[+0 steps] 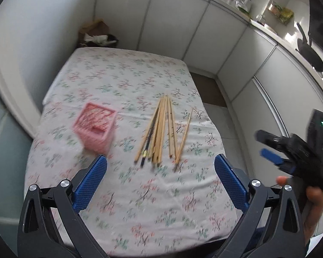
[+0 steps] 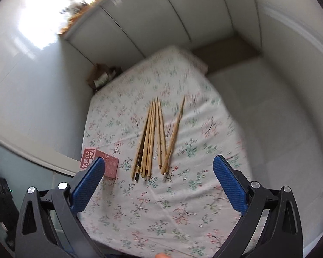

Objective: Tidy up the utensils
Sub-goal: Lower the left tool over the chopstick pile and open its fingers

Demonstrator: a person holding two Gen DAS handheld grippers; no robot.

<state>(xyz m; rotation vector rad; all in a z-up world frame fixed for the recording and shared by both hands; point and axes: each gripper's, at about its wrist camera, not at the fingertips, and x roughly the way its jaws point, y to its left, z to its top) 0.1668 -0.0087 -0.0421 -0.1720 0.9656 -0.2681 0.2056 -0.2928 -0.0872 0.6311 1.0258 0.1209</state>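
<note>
Several wooden chopsticks lie in a loose bundle on a floral tablecloth, one dark stick among them. A pink lattice holder stands to their left. My left gripper hovers open above the near side of the table, nothing between its blue pads. In the left wrist view the right gripper shows at the right, held by a hand, open. From the right wrist view the chopsticks lie ahead, the pink holder partly behind the left pad, and the right gripper is open and empty.
White cabinet doors wall the far and right sides of the table. A brown bag sits in the far left corner. A counter with a black pan runs along the upper right. Brown floor shows beyond the table's right edge.
</note>
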